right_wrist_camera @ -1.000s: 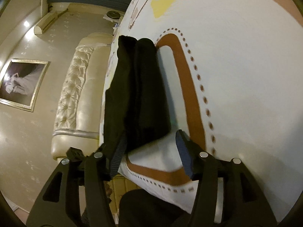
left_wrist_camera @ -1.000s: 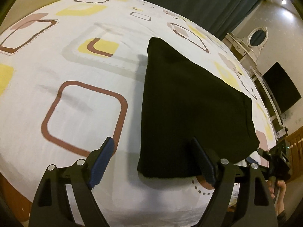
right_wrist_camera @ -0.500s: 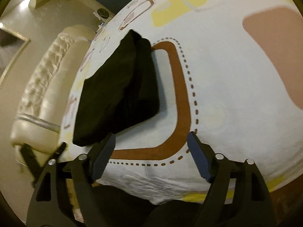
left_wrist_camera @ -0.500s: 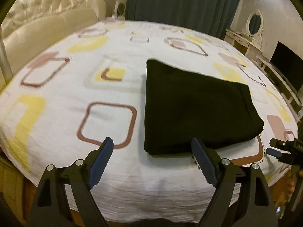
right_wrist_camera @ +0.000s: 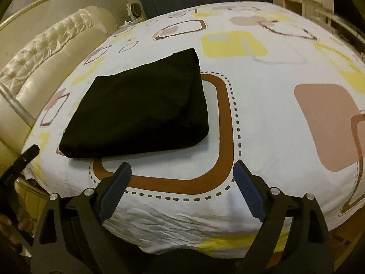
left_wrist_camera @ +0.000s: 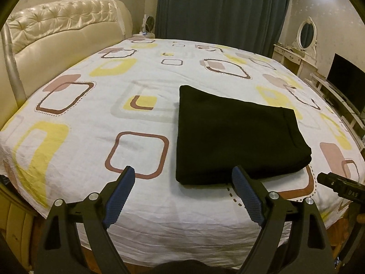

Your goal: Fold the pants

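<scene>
Two handheld grippers were shown drawn back from a bed, each seen through its own fisheye wrist camera. The black pants (left_wrist_camera: 237, 134) lay folded into a compact, thick rectangle on the white bedsheet (left_wrist_camera: 141, 210), which was printed with brown, yellow and pink rounded squares. The bundle rested near the close edge of the bed, toward the right side in the left wrist view, with its near right corner over a brown printed band (right_wrist_camera: 173, 180).

The left gripper (left_wrist_camera: 182, 191) was held above the near edge with its blue-padded jaws spread wide and nothing between them. The right gripper (right_wrist_camera: 182, 182) had just been opening, and its jaws were likewise wide apart and empty, clear of the cloth.

A tufted cream headboard (left_wrist_camera: 61, 29) was seen at far left, dark curtains (left_wrist_camera: 223, 11) at the far side.

Folding was judged essentially finished, with the release step in hand. No further fold appeared to be needed; at most, the next move called for a light squaring of the edges.
</scene>
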Motion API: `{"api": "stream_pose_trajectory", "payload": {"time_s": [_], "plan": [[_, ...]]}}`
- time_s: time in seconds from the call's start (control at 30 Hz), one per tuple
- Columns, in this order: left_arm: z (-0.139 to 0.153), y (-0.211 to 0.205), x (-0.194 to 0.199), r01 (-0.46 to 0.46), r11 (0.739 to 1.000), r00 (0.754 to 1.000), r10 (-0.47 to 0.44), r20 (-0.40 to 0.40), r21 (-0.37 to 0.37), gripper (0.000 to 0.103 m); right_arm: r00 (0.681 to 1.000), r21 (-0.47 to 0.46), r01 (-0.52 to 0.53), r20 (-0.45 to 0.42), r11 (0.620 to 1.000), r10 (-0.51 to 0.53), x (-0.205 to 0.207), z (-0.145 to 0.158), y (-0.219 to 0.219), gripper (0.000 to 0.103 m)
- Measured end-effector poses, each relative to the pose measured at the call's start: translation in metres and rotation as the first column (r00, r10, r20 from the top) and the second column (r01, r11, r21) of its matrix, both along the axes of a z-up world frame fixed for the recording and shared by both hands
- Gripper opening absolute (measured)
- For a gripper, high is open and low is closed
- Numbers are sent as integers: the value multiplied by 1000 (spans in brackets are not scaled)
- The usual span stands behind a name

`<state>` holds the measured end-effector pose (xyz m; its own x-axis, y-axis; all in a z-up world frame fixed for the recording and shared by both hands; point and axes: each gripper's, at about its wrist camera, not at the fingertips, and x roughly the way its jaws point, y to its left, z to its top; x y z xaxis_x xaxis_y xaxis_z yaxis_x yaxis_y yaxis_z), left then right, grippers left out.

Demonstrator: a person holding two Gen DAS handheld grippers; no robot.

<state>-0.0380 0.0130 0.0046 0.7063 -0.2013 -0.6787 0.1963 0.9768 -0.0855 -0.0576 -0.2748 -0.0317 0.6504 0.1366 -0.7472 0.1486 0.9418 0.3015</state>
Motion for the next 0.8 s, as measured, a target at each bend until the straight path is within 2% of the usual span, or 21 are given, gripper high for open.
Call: {"api": "stream_pose_trajectory", "payload": {"time_s": [0.8], "plan": [[-5,-10,-2,8,1000,1000,-7,-7,22,86,1000,-52,-5,31,999,6,-2,5,8,91]]}}
